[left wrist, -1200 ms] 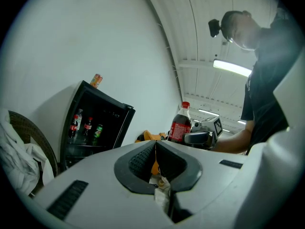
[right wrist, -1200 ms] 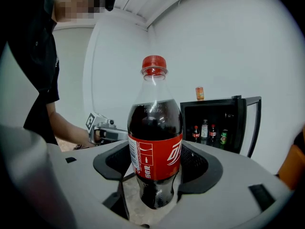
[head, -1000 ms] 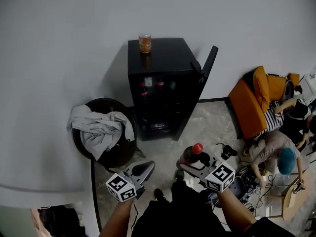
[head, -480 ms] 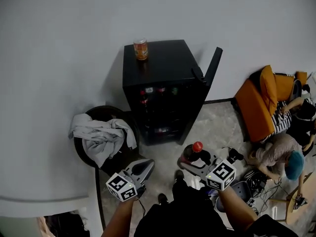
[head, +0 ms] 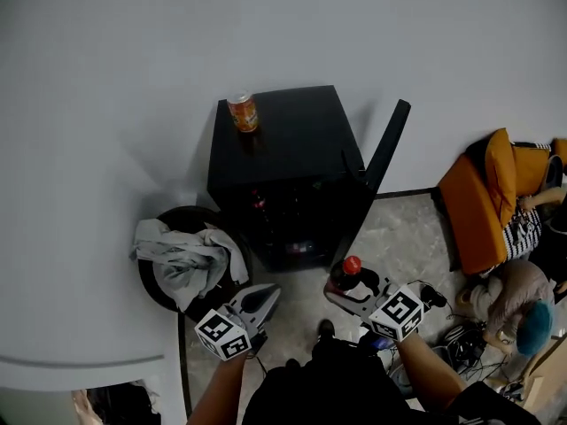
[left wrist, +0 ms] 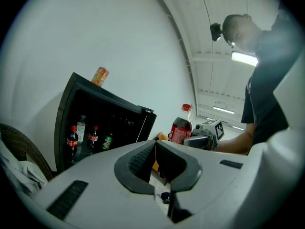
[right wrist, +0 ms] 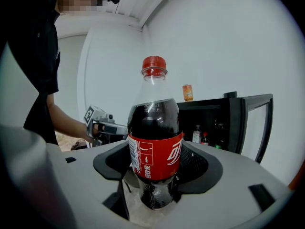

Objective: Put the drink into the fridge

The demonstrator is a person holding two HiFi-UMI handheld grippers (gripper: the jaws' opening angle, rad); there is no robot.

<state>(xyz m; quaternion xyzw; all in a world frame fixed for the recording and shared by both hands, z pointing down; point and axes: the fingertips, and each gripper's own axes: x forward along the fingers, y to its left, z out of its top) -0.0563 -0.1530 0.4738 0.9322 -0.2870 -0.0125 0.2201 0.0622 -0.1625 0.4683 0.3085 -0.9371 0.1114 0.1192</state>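
While the left gripper [head: 263, 296] is hovering low beside the cloth-filled basket [head: 190, 212], jaws pressed together on nothing, the black fridge [head: 283, 149] is standing against the wall with an orange can [head: 243, 112] sitting on top and bottles [left wrist: 72, 141] showing inside. The right gripper [head: 344, 290] is clamping the cola bottle [head: 347, 273] upright, near the fridge's open front but outside it. The door [head: 383, 158] is hanging open on the right.

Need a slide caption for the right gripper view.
Right gripper holds an upright cola bottle, the open fridge with an orange can on top ahead.
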